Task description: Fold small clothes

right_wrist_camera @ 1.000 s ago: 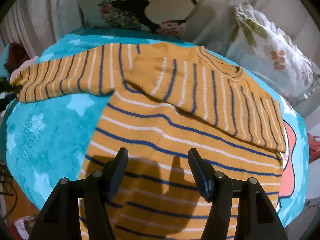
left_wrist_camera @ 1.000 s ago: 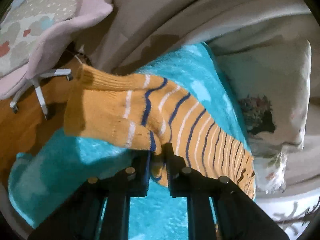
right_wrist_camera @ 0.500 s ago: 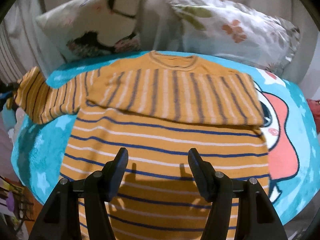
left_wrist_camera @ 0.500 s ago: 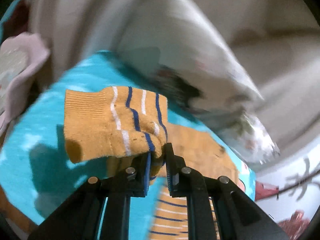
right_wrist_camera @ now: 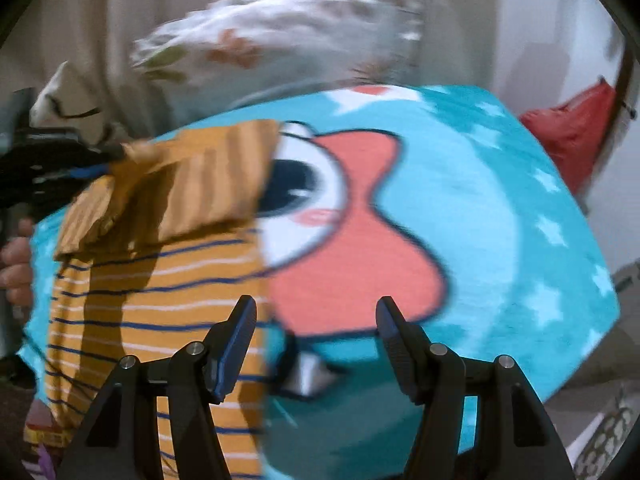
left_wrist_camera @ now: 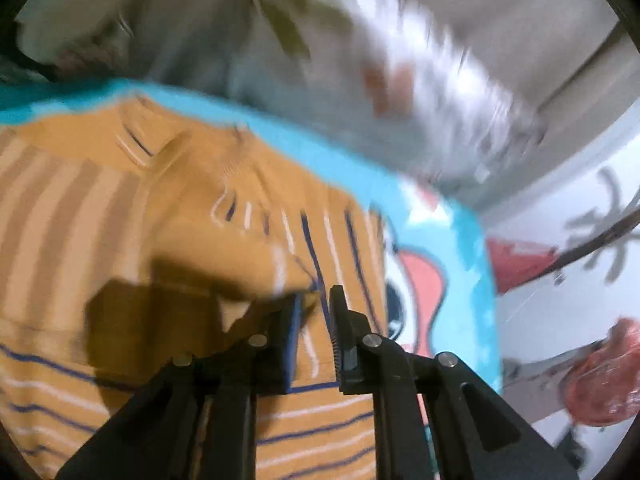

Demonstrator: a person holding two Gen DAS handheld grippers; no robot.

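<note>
From my left wrist camera I see the left gripper (left_wrist_camera: 316, 304) pitched down over the striped orange sweater (left_wrist_camera: 168, 216); its jaws stand only slightly apart and have just been easing open, with the end of the sleeve (left_wrist_camera: 296, 268) between the pads; the picture is too smeared for me to say whether they still press on the knit. The sweater lies on the turquoise blanket (left_wrist_camera: 304, 140), its body spread flat, the sleeve drawn across the chest toward the far edge beside the blanket's coral cartoon patch (left_wrist_camera: 424, 280). A floral pillow (left_wrist_camera: 404, 80) sits behind the blanket, blurred. From my right wrist camera the right gripper (right_wrist_camera: 316, 332) hangs released, jaws wide and holding nothing, above the blanket's coral patch, with the sweater's edge just under its left finger; the folded sleeve lies across the top of the sweater; a hand (right_wrist_camera: 16, 268) shows at the left border.
</note>
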